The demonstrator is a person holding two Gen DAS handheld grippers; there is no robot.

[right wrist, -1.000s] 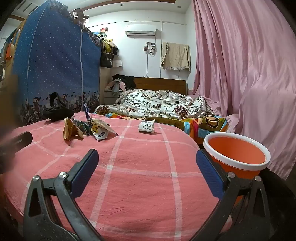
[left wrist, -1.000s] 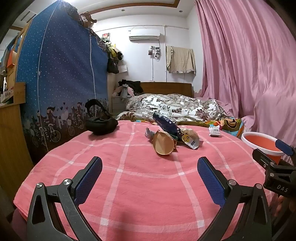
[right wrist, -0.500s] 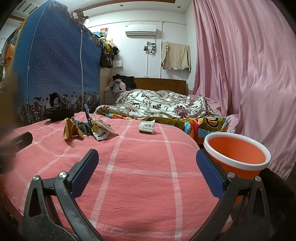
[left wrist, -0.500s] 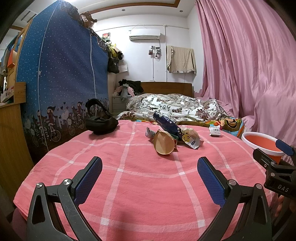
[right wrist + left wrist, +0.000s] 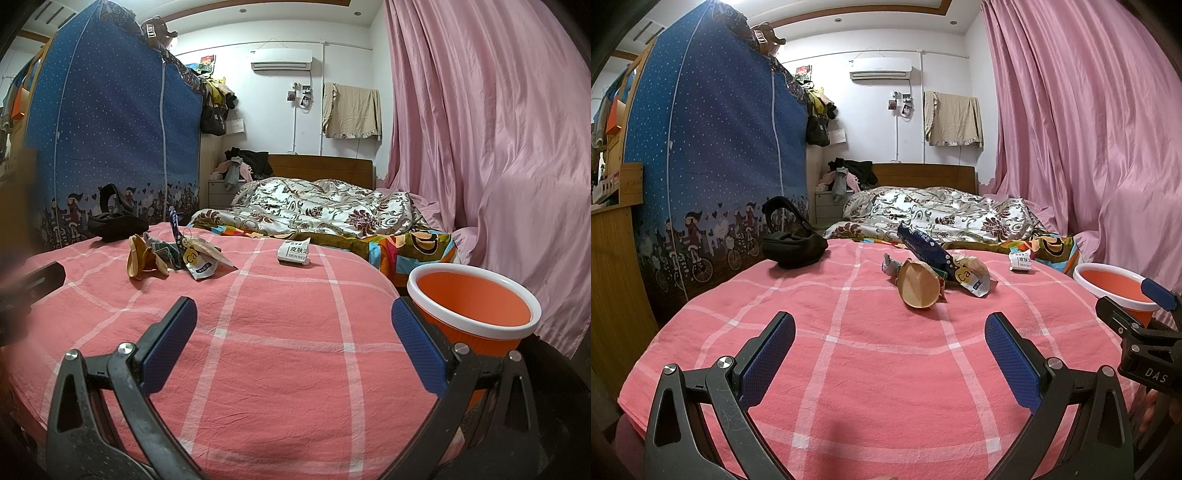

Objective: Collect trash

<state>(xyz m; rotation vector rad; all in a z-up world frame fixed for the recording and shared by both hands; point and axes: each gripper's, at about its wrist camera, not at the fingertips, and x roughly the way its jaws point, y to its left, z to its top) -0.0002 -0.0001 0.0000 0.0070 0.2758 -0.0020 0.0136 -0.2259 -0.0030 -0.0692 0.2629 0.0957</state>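
On our pink checked cloth (image 5: 871, 369), crumpled wrappers (image 5: 938, 269) lie piled, the blue packet (image 5: 921, 245) tilting up-left; both grippers (image 5: 890, 354) (image 5: 293, 339) gape empty.

"SKIN" — white packet (image 5: 294, 252) — "DAS" — right tool (image 5: 1152, 373)

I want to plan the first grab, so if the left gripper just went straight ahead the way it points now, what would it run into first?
Most likely the crumpled brown paper piece at the near edge of the trash pile. The left gripper is open over bare pink checked cloth, with nothing between. Depth is hard to judge through the fisheye.
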